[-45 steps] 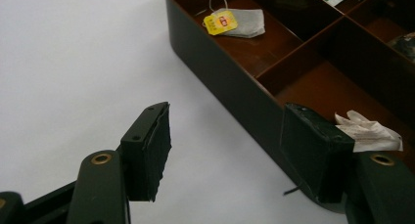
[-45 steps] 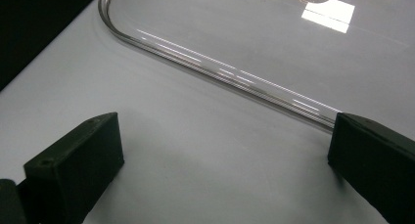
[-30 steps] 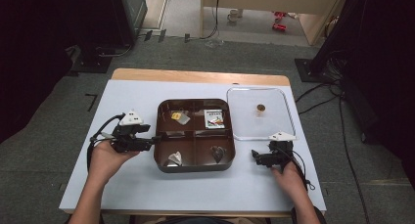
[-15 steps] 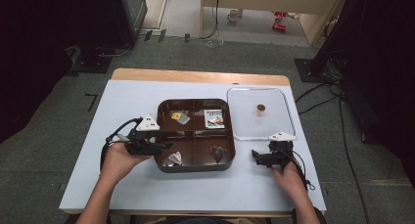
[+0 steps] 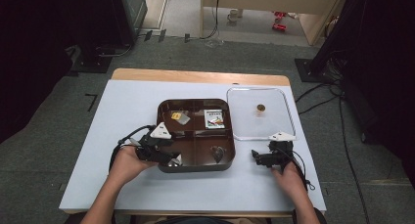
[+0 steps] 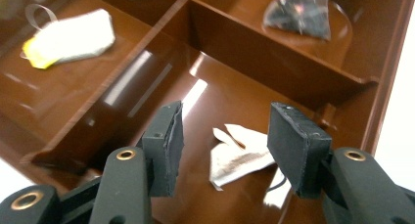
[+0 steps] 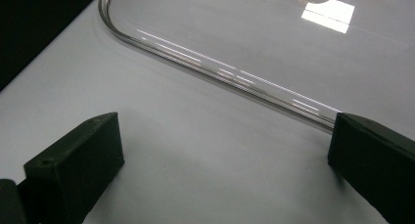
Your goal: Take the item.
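The left gripper (image 5: 172, 159) has travelled rightward from the bare white tabletop to the brown four-compartment plastic tray (image 5: 195, 168); its spread jaws now reach over the tray's near-left compartment, flanking the small white paper sachet (image 6: 240, 155) lying there.

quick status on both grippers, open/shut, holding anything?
Left gripper: open, holding nothing, jaws either side of a tea bag in the tray.
Right gripper: open, empty, over the table by the clear lid.
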Motion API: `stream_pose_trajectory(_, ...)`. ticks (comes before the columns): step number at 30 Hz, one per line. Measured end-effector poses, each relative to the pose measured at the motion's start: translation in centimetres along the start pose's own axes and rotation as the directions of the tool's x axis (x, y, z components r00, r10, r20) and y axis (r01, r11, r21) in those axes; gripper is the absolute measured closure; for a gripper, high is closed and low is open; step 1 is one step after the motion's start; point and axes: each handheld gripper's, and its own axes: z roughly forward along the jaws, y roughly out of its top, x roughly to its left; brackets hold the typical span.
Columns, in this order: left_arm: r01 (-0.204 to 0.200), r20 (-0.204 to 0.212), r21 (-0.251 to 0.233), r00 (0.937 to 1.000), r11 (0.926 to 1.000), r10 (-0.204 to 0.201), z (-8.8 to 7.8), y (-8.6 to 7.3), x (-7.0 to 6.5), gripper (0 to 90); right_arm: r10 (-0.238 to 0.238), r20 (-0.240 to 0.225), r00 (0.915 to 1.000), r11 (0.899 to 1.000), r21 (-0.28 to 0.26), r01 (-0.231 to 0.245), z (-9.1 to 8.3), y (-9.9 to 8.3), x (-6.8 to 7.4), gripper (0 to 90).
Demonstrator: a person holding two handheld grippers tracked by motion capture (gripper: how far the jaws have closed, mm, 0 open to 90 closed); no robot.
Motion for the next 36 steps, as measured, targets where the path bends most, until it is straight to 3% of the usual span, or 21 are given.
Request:
stream_pose_trajectory(3,-0.035,0.011,0.028,0.9993,0.9990,0.035,0.6,0.1,-0.4,48.0,0.000,0.000,1.0000,1.000,0.000,0.000,0.0,0.0,0.0,0.0)
stream_pose_trajectory(15,-0.010,0.021,0.092,0.9998,0.9957,0.008,1.3,0.7,-0.5,51.7,0.000,0.000,1.0000,1.000,0.000,0.000,0.0,0.0,0.0,0.0)
stream_pose_trajectory(19,-0.041,0.006,0.139,0.9992,0.9895,0.041,1.5,0.8,-0.9,51.5,0.000,0.000,1.0000,1.000,0.000,0.000,0.0,0.0,0.0,0.0)
stream_pose_trajectory(23,-0.071,-0.038,0.216,0.9960,0.9738,0.081,1.9,0.8,-1.3,51.7,0.000,0.000,1.0000,1.000,0.000,0.000,0.0,0.0,0.0,0.0)
stream_pose_trajectory(26,-0.054,-0.047,0.243,0.9966,0.9686,0.067,2.0,0.7,-1.2,54.4,0.000,0.000,1.0000,1.000,0.000,0.000,0.0,0.0,0.0,0.0)
stream_pose_trajectory(36,-0.030,-0.034,0.254,0.9986,0.9667,0.039,1.8,0.6,-0.8,68.0,0.000,0.000,1.0000,1.000,0.000,0.000,0.0,0.0,0.0,0.0)
